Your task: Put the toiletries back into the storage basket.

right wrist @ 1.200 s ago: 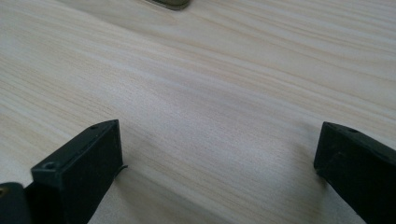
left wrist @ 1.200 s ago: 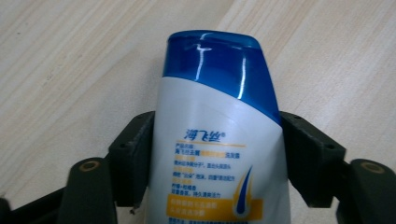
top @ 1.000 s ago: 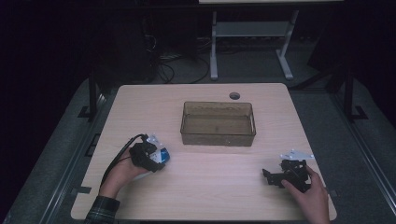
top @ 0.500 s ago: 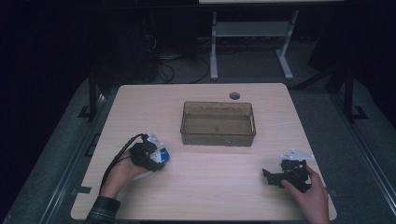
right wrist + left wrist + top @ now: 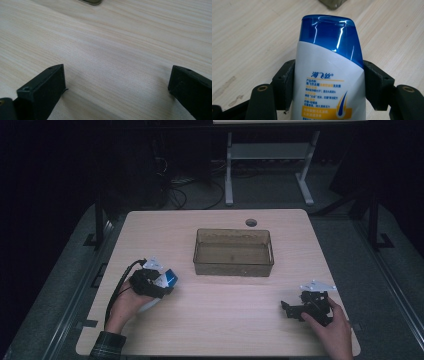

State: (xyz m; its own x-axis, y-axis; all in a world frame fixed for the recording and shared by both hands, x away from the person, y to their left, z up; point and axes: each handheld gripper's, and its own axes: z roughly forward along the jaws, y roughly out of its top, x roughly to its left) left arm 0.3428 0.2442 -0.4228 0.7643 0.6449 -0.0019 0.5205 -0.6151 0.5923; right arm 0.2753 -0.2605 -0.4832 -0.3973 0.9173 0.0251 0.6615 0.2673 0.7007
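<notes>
Left gripper (image 5: pixel 159 281) seen at lower left of the high view, near the table (image 5: pixel 210 330) left edge; jaws set wide, pressed on both flanks of a white shampoo bottle (image 5: pixel 329 75) with blue cap (image 5: pixel 329 32). Cap pointed toward the brown tray (image 5: pixel 233 252), at centre of the high view, apart from the bottle. Bare wood between cap and tray. Right gripper (image 5: pixel 116 87) at lower right, close to near and right edges; jaws spread wide, nothing between, bare tabletop below. Broad open strip across lower middle between both grippers.
</notes>
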